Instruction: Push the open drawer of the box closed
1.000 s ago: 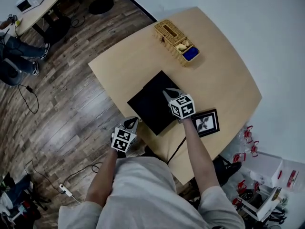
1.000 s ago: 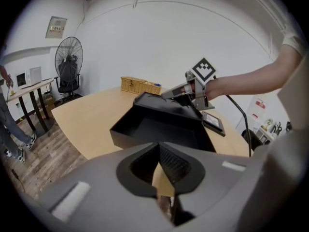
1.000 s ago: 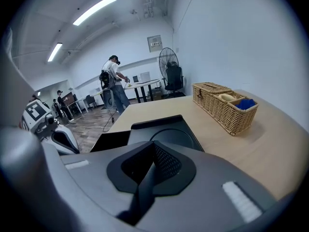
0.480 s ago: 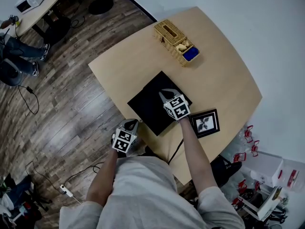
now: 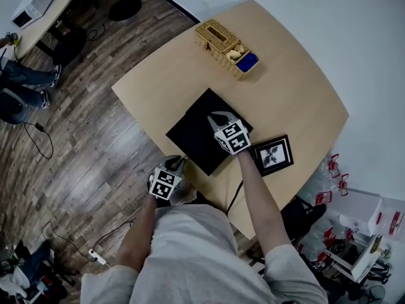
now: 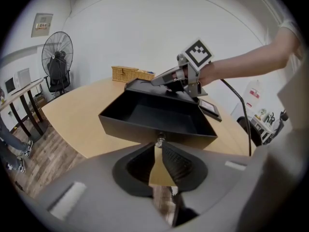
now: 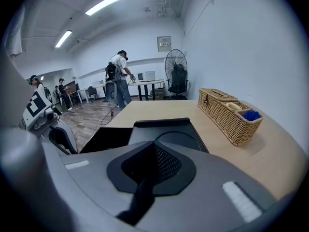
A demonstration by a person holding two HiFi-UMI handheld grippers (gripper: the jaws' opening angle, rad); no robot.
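While the left gripper (image 5: 178,164) hangs just off the table's near edge, I've got its jaws pinched together at the tips, nothing between them. A small metal knob (image 6: 159,140) sits right at those tips; touching or not, I can't tell. That knob is on the front wall of the open black drawer (image 6: 154,114), which is pulled out of the flat black box (image 5: 193,128) towards me, its inside bare. The box lies on the light wooden table (image 5: 297,100), up against the near edge.

Over on the other side, the right gripper (image 5: 218,118) is above the box's lid, jaws pressed together and empty, pointing across the lid towards the far corner. There the rectangular wicker basket (image 5: 226,45) stands, something blue (image 5: 247,61) in its end compartment.

A black picture frame (image 5: 273,155) lies flat just beside the box, near the same near edge. My left arm is off the table, over the wooden floor (image 5: 82,138).
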